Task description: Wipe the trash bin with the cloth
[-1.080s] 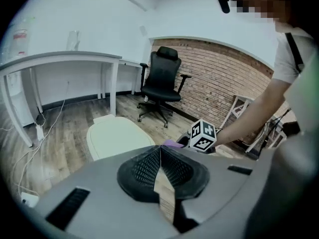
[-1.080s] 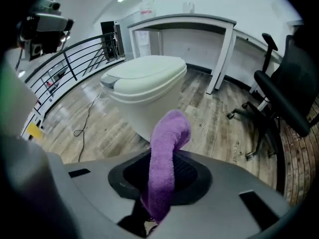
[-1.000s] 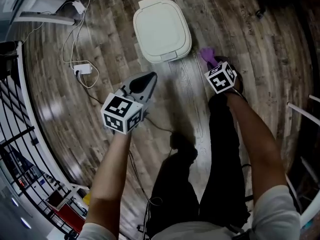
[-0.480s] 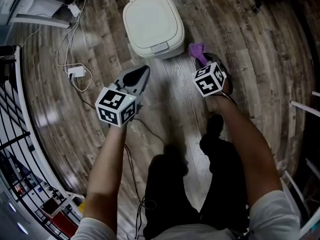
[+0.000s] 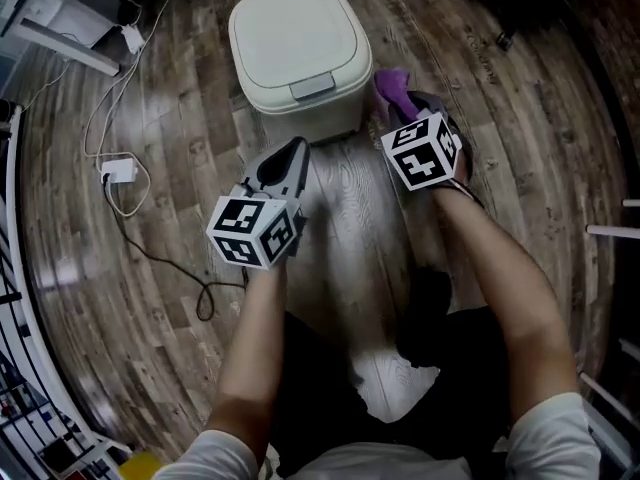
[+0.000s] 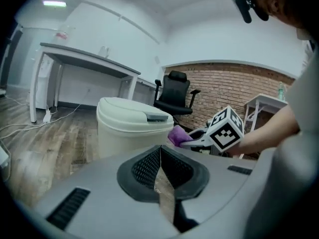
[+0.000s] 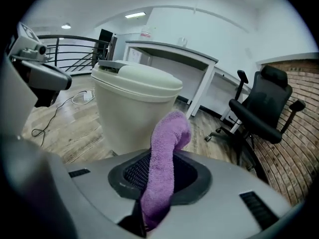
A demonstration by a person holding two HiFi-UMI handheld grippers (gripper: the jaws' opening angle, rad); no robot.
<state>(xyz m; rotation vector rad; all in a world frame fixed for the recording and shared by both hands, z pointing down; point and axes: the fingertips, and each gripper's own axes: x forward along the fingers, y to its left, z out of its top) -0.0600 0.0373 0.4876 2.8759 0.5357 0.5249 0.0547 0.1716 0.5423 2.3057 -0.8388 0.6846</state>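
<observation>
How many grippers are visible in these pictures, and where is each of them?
2. The left gripper, shut and empty, points at the front of the trash bin. The right gripper, shut on the purple cloth, is beside the bin's front right corner.

The trash bin point(image 5: 295, 53) stands on the floor point(image 5: 350, 208) just ahead of the left gripper point(image 5: 293, 151) jaws, and ahead and to the left of the right gripper point(image 5: 412, 105) jaws. The cloth point(image 7: 164, 158) sits between the right jaws, its free end reaching past their tips, near the bin's side. A charger point(image 5: 118, 171) lies on the floor well left of the left jaws.
</observation>
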